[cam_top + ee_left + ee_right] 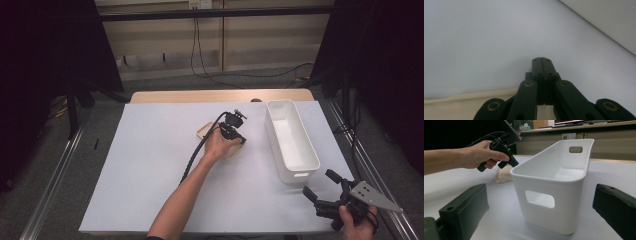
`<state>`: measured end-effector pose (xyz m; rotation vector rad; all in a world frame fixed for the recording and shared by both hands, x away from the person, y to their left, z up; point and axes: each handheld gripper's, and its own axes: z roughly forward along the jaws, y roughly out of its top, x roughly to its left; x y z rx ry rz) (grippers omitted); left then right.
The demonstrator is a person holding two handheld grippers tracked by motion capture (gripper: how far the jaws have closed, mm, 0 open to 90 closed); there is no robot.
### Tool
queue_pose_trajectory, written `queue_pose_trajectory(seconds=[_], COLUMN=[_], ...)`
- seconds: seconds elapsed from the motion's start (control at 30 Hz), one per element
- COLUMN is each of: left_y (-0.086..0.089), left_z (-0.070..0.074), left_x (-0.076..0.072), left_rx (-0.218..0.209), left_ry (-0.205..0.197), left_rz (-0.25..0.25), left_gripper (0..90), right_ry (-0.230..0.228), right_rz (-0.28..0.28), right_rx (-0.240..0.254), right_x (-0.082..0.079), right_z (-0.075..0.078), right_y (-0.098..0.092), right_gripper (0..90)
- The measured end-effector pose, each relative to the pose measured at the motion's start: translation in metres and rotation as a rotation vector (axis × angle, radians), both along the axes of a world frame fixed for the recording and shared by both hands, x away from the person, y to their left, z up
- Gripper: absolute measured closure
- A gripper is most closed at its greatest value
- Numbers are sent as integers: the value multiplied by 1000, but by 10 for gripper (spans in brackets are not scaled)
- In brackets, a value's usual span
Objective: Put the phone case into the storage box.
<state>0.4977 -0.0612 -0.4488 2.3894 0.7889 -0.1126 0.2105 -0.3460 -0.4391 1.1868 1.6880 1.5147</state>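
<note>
A hand holds my left gripper near the middle of the white mat, just above a flat beige piece. Its jaws are pressed together with nothing between them, and the beige piece lies below them. Whether the tips touch it I cannot tell. My right gripper rests low at the front right corner, jaws spread wide and empty. It faces the short end of a long white bin. Beyond the bin are the other hand, the left gripper and the beige piece.
The white bin stands lengthwise on the right of the mat, empty, with a handle slot in each end. Its wall runs close to the left gripper. Metal rails flank the table, and cables hang by the back wall.
</note>
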Motion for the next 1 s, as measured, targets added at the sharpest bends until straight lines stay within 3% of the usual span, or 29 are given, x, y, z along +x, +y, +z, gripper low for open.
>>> queue_pose_trajectory(seconds=[0.5,1.0], left_y=[11,19], left_z=[-2,-2], left_x=[-15,-26], left_rx=[-38,-43], left_ry=[0,-7], left_rz=[3,-5], left_gripper=[900,900], right_ry=[0,-2], right_rz=[-2,-1], right_rx=[-3,-5], right_x=[0,0], right_z=[0,0], right_y=[0,1], right_gripper=[0,0])
